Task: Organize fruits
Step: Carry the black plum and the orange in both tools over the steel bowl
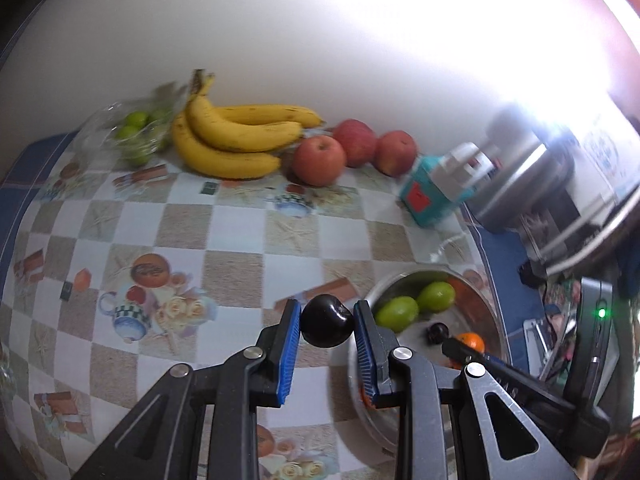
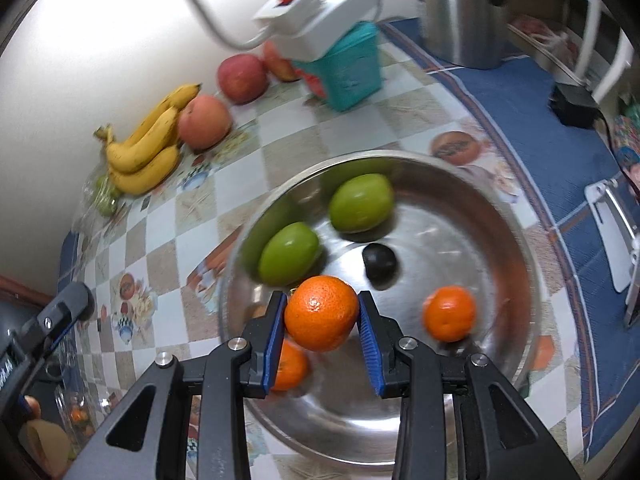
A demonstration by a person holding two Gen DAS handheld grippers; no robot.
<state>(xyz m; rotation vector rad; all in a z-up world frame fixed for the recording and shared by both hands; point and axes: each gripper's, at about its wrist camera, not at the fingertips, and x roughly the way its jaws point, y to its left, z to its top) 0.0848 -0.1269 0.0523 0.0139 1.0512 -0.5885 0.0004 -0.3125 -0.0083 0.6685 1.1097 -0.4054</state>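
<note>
My left gripper is shut on a dark plum, held above the table just left of the steel bowl. My right gripper is shut on an orange and holds it over the steel bowl. In the bowl lie two green fruits, a dark plum and two more oranges. Bananas, three red apples and bagged limes lie by the wall.
A teal box with a white device on top stands right of the apples. A steel kettle stands at the back right. The right gripper's body reaches over the bowl in the left wrist view.
</note>
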